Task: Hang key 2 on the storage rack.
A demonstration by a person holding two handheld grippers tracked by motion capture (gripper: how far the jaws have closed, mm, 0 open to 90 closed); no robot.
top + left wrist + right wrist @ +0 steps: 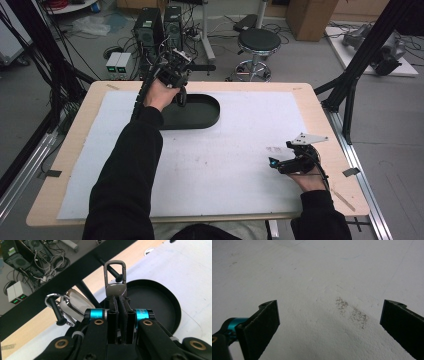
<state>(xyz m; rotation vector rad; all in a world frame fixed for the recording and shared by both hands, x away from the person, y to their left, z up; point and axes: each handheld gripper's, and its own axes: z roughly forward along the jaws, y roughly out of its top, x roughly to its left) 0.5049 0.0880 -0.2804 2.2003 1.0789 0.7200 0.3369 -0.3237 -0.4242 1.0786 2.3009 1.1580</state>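
While the left hand-held gripper (180, 97) hangs over the near-left end of the black oval tray (210, 117), its jaws are clenched on a metal snap hook (115, 277), which stands up from the pads above the tray's floor. A white carabiner-like clip (72, 305) sits just beside it on the gripper's left. I judge this the placing step; next comes lowering and releasing inside the rim. Far right, the right hand-held gripper (285, 159) rests released on the white surface (225, 150), holding nothing.

Left gripper (117, 298) is clamped tight, arm stretched far forward; right gripper (329, 322) hangs wide open, low and near.
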